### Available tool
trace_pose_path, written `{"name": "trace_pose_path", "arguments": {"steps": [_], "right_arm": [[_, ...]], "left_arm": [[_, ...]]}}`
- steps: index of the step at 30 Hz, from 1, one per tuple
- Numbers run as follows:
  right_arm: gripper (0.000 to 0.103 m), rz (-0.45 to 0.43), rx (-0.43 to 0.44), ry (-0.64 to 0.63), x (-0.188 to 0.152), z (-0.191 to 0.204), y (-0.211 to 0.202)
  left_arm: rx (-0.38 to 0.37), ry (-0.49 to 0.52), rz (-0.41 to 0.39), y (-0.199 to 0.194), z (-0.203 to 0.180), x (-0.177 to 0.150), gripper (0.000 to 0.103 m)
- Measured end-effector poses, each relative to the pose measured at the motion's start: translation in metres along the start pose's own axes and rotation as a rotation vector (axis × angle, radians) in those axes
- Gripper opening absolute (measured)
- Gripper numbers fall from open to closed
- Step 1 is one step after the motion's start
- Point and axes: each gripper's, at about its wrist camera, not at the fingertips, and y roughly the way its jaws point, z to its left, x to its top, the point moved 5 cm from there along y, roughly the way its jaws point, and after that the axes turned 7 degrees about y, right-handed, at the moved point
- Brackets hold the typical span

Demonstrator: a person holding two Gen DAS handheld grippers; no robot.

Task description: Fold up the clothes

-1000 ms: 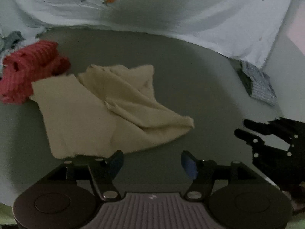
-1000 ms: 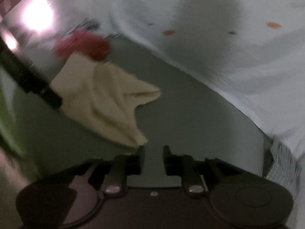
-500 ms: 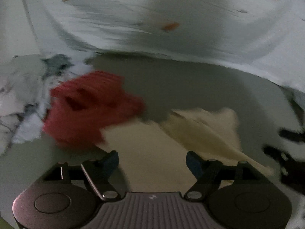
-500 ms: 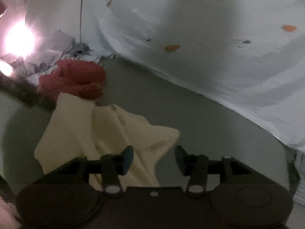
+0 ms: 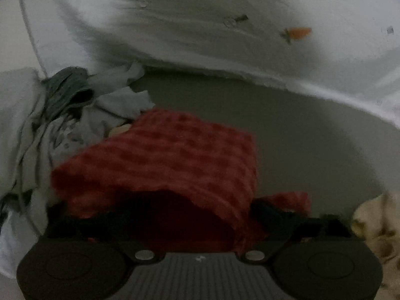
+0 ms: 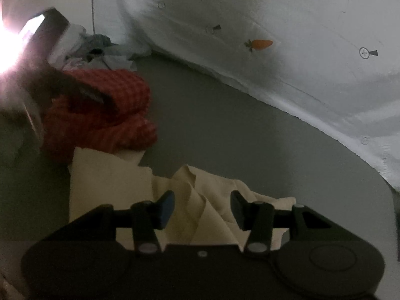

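A red waffle-knit cloth (image 5: 162, 165) lies bunched right in front of my left gripper (image 5: 197, 215) and covers its fingers, so their spacing is hidden. The same red cloth (image 6: 105, 105) shows at the left of the right wrist view, with the left gripper's dark body pressed into it. A cream cloth (image 6: 120, 187) lies crumpled on the grey table (image 6: 237, 130); its edge also shows in the left wrist view (image 5: 375, 220). My right gripper (image 6: 202, 207) is open and empty, low over the cream cloth's folds.
A pile of grey and white clothes (image 5: 70, 110) lies behind the red cloth at the left. A white sheet with a carrot print (image 6: 275, 37) hangs along the table's far edge. A bright light (image 6: 7, 47) glares at the far left.
My left gripper has moved left from the cream cloth into the red cloth, which now covers its fingers. My right gripper opened wider and moved over the cream cloth.
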Motion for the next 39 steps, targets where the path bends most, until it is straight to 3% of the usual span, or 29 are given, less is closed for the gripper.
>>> {"name": "trace_pose_path", "arguments": {"steps": [1,5,13,15,17,18,20,21,22,24,27,31,33,34,35,39], "right_arm": [[0.051,0.010,-0.015,0.001,0.000,0.000,0.001],[0.051,0.036,-0.087,0.043,0.001,-0.012,0.005],[0.051,0.025,-0.187,0.105,0.009,-0.037,0.010],[0.051,0.023,-0.196,0.116,0.010,-0.041,0.010],[0.051,0.023,-0.206,0.122,0.011,-0.046,0.009],[0.051,0.025,-0.205,0.127,0.011,-0.047,0.010],[0.051,0.028,-0.198,0.139,0.012,-0.049,0.011],[0.051,0.030,-0.192,0.144,0.012,-0.050,0.011],[0.051,0.033,-0.186,0.150,0.012,-0.049,0.013],[0.052,0.046,-0.173,0.172,0.011,-0.049,0.018],[0.058,0.076,-0.121,0.215,0.009,-0.046,0.027],[0.061,0.138,-0.089,0.211,0.001,-0.038,0.045],[0.058,0.166,-0.080,0.213,-0.002,-0.037,0.054],[0.042,0.161,-0.066,0.214,-0.001,-0.038,0.054],[0.007,0.151,-0.050,0.212,0.000,-0.039,0.053],[0.008,0.006,-0.111,0.206,0.022,-0.064,0.023]], "left_arm": [[0.056,0.017,-0.017,-0.001,0.001,0.000,0.007],[0.221,-0.013,-0.126,-0.031,0.044,0.026,0.004],[0.716,-0.115,-0.581,-0.183,0.209,0.144,0.004],[0.877,-0.086,-0.697,-0.219,0.226,0.163,0.004],[1.003,-0.026,-0.750,-0.238,0.234,0.178,0.004],[1.019,0.014,-0.740,-0.238,0.236,0.185,0.005],[0.933,0.079,-0.675,-0.224,0.231,0.188,0.024],[0.852,0.088,-0.640,-0.212,0.222,0.184,0.045],[0.760,0.089,-0.604,-0.199,0.209,0.177,0.069],[0.530,0.059,-0.538,-0.173,0.179,0.155,0.086],[0.141,-0.053,-0.396,-0.137,0.114,0.108,0.086],[-0.223,-0.184,-0.153,-0.096,0.020,0.046,0.086],[-0.286,-0.157,-0.075,-0.089,-0.018,0.025,0.086],[-0.292,-0.133,-0.051,-0.089,-0.033,0.018,0.086],[-0.301,-0.110,-0.038,-0.091,-0.047,0.013,0.086],[-0.339,-0.107,-0.053,-0.102,-0.057,0.017,0.086]]}}
